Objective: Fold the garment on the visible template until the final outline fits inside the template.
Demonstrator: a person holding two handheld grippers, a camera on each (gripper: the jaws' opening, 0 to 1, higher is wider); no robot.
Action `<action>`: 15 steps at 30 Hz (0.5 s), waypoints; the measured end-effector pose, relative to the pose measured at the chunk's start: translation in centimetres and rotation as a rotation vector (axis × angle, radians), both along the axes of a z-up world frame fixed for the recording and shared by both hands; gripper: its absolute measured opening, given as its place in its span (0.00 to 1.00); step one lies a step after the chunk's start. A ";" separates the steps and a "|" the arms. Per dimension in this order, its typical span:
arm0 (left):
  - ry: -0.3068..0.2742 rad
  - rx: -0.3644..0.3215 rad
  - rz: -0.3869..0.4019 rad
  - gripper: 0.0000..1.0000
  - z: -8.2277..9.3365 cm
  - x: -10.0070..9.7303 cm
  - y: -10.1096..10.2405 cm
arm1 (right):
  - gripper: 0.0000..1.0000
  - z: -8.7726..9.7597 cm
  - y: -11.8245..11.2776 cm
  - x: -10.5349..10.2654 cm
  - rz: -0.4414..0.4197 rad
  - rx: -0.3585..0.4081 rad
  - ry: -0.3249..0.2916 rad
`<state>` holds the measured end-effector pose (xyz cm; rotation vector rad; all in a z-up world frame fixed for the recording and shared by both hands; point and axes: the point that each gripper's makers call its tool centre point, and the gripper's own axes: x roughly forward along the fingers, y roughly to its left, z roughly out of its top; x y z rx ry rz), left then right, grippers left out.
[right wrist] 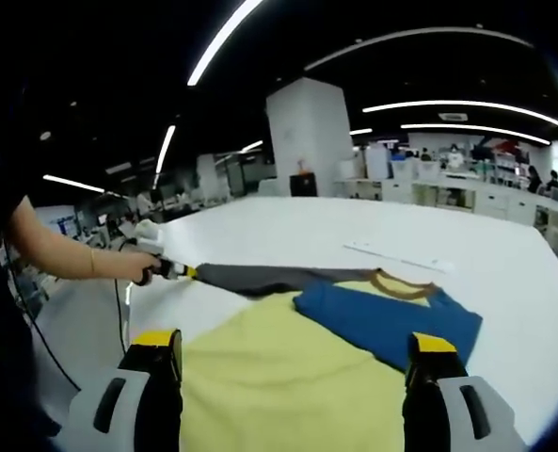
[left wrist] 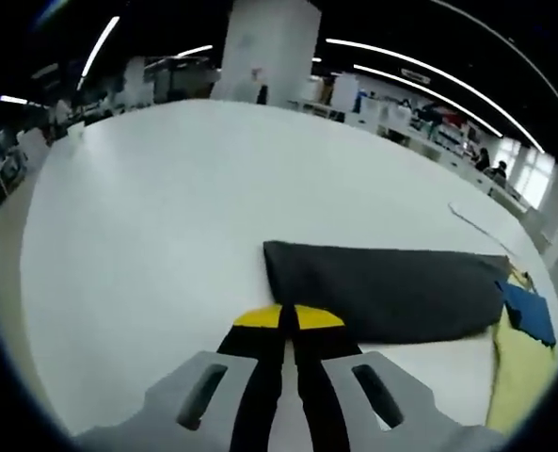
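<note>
The left gripper (left wrist: 286,318) has its yellow-tipped fingers (left wrist: 260,317) pressed together with no cloth between them that can be made out, the tips resting just short of the near edge of the garment's dark grey sleeve (left wrist: 382,287). That sleeve runs off to the right of the tips across the white table (left wrist: 166,207), and at its far right end a blue panel (left wrist: 528,311) and a pale yellow panel (left wrist: 518,372) of the same garment come into sight. Ahead of the fingertips the table is bare, and beyond it stand a white pillar (left wrist: 264,47), desks and seated people under long ceiling lights.

In the right gripper view the right gripper (right wrist: 293,353) is spread wide, its two yellow-capped fingers (right wrist: 156,341) standing well apart with the yellow body (right wrist: 279,377) of the garment lying between and just ahead of them — not pinched by either. Past the right finger lies the blue sleeve (right wrist: 391,320), folded over the yellow, with the brown-trimmed collar (right wrist: 401,281) beyond it. The grey sleeve (right wrist: 250,276) reaches away to the left, where the other gripper (right wrist: 166,268), held in a person's hand (right wrist: 133,264), meets its end. A thin pale strip (right wrist: 396,256) lies on the table (right wrist: 288,221) beyond the collar — whether it is the template cannot be told. Nothing stands between the open fingers and the cloth.
</note>
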<state>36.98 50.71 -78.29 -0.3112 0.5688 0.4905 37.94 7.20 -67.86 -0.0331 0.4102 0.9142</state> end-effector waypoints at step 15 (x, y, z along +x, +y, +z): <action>-0.105 -0.025 -0.085 0.00 3.2 1.9 -2.0 | 0.99 0.3 -0.3 -0.8 -0.002 -0.004 -0.008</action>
